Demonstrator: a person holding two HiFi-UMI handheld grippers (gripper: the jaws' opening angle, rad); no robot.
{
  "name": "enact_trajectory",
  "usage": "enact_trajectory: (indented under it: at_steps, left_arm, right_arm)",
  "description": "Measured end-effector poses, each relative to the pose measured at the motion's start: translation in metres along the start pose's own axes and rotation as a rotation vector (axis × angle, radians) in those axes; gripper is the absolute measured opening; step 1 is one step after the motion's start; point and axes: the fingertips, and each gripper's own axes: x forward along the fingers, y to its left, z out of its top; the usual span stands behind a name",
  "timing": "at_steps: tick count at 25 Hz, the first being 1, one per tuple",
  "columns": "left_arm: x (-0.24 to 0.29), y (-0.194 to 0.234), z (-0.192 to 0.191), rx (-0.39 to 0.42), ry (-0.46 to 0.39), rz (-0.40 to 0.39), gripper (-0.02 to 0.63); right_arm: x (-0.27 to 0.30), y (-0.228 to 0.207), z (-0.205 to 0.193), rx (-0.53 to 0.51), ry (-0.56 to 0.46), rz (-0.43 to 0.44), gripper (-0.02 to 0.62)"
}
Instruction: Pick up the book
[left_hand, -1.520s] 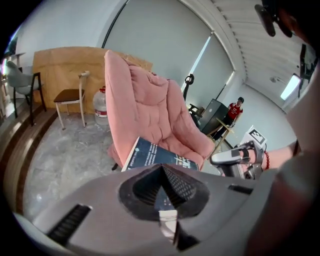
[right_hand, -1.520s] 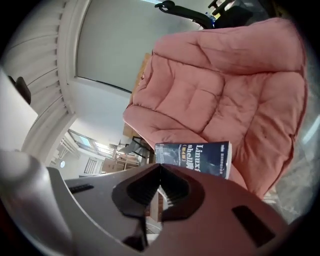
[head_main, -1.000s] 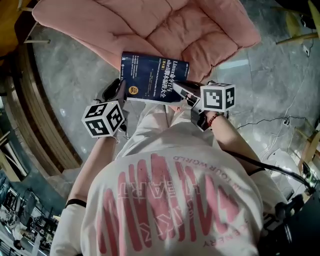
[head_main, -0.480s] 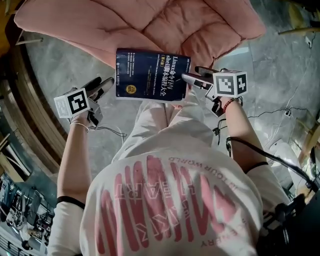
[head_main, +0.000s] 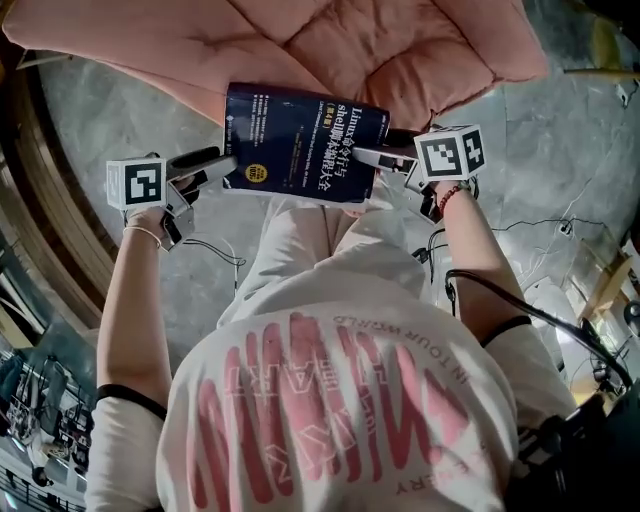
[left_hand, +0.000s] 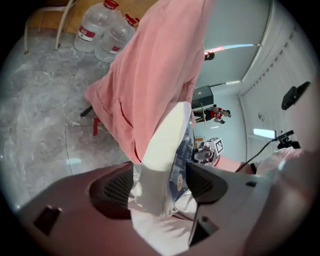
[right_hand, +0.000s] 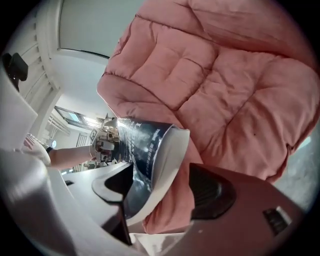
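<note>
1. two grippers flank one book (head_main: 300, 140), a thick dark blue volume lying cover up on the person's pale trousers (head_main: 305, 235), with the pink cushion (head_main: 330, 50) just beyond it
2. left gripper (head_main: 218, 163): its jaws have just been opening and stand wide apart; one end of the book, cream page edges showing, sits between them, close to one pad with a gap at the other
3. right gripper (head_main: 378, 147): its jaws have also just been opening and stand wide apart; the book's opposite end sits between them, cover close to one pad, pink cushion showing in the gap before the other
4. beyond the left jaws and off to one side, water bottles (left_hand: 105, 30) stand on the grey floor (left_hand: 40, 100)
</note>
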Motion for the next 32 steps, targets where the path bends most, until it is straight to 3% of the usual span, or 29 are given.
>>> enact_trajectory:
  at_steps: [3, 7, 13, 16, 18, 21, 28, 32]
  left_arm:
    - [0.015, -0.009, -0.005, 0.047, 0.044, -0.054, 0.324]
    - [0.025, -0.005, -0.007, 0.015, 0.064, -0.043, 0.328]
    - [0.034, -0.005, -0.010, -0.016, 0.088, -0.065, 0.328]
    - [0.035, -0.009, -0.009, -0.022, 0.071, -0.096, 0.327]
    - [0.036, -0.009, -0.011, -0.067, 0.043, -0.111, 0.327]
    - [0.043, -0.023, -0.006, -0.046, -0.024, -0.218, 0.327]
    - [0.043, -0.017, -0.004, 0.007, -0.111, -0.179, 0.327]
    - [0.043, -0.016, -0.001, 0.051, -0.160, -0.160, 0.327]
  right_arm:
    - [0.005, -0.001, -0.002, 0.030, 0.041, 0.022, 0.360]
    - [0.010, 0.003, 0.002, 0.026, 0.061, 0.086, 0.359]
    - [0.020, 0.018, 0.013, 0.136, -0.057, 0.244, 0.357]
    - [0.025, 0.020, 0.016, 0.215, -0.106, 0.295, 0.359]
    - [0.025, 0.030, 0.018, 0.257, -0.139, 0.367, 0.357]
    - [0.023, 0.043, 0.021, 0.274, -0.179, 0.439, 0.303]
    - [0.021, 0.044, 0.023, 0.279, -0.217, 0.405, 0.284]
    - [0.019, 0.028, 0.019, 0.238, -0.243, 0.287, 0.283]
